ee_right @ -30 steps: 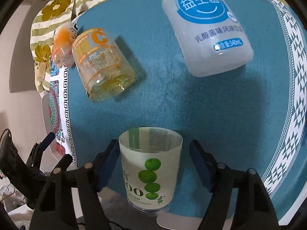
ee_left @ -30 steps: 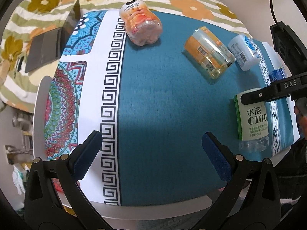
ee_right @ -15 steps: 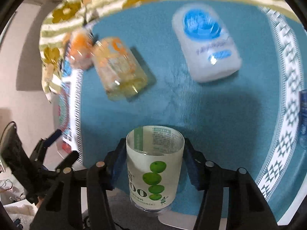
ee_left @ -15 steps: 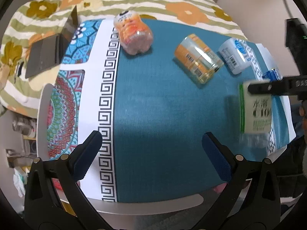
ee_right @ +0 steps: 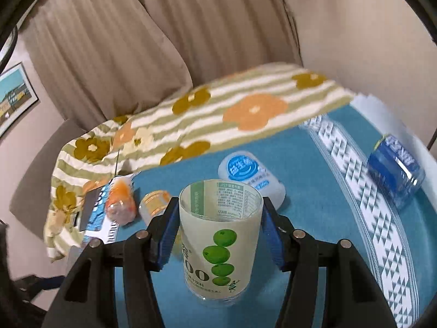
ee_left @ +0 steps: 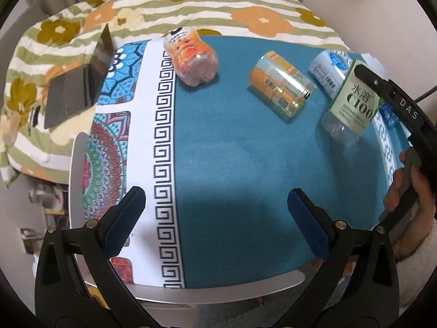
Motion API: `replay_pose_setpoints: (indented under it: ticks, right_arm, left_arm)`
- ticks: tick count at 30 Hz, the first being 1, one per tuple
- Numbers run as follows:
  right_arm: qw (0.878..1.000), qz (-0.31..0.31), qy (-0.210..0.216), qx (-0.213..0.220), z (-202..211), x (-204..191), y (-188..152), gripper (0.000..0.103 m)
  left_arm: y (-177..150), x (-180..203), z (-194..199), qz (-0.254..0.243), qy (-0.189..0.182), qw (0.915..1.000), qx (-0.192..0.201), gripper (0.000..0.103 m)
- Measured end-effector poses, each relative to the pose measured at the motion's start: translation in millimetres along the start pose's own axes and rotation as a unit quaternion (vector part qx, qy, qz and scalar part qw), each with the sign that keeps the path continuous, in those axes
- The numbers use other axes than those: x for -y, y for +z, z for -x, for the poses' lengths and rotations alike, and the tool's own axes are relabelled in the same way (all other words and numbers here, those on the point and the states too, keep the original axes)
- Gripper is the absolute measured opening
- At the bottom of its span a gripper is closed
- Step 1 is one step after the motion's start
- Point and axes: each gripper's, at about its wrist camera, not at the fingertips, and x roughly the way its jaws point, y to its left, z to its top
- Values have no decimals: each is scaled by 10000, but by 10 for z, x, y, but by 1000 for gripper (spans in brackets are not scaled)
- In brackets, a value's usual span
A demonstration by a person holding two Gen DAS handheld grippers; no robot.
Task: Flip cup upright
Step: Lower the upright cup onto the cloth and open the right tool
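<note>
My right gripper [ee_right: 218,232] is shut on the green-label cup [ee_right: 220,235], a clear cut bottle with green fruit printed on it. The blue pads press its two sides and its open mouth points away from the camera. In the left wrist view the same cup [ee_left: 352,106] hangs tilted above the right side of the teal mat [ee_left: 245,150], held by the right gripper [ee_left: 387,93]. My left gripper [ee_left: 215,218] is open and empty over the mat's near edge.
Lying on the mat: an orange-print cup [ee_left: 192,56], a yellow cup [ee_left: 282,83], a white-blue cup [ee_left: 329,69] and a blue cup [ee_right: 396,169] at the far right. A laptop [ee_left: 76,87] rests on the floral blanket [ee_left: 218,8] beyond.
My right gripper shut on the green-label cup, lifted it off the mat and tilted it, so its view swung from the mat up to the curtains. The left gripper stayed open.
</note>
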Motion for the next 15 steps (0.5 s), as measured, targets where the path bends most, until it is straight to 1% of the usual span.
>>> replay_pose_setpoints:
  ticks: [3, 8, 11, 15]
  right_arm:
    - [9995, 201, -157, 187, -32, -65, -84, 53]
    - [9981, 425, -257, 369, 32, -97, -173, 54]
    - [9972, 584, -304, 363, 70, -135, -219, 54]
    - [9959, 817, -347, 177, 132, -193, -267, 54]
  left_arm:
    - [-30, -14, -4, -24, 48, 10000, 17, 103]
    - [-57, -3, 19, -104, 115, 9998, 82, 103]
    - [-74, -3, 35, -107, 111, 9998, 94, 103]
    - [-92, -12, 52, -72, 73, 9999, 94, 103]
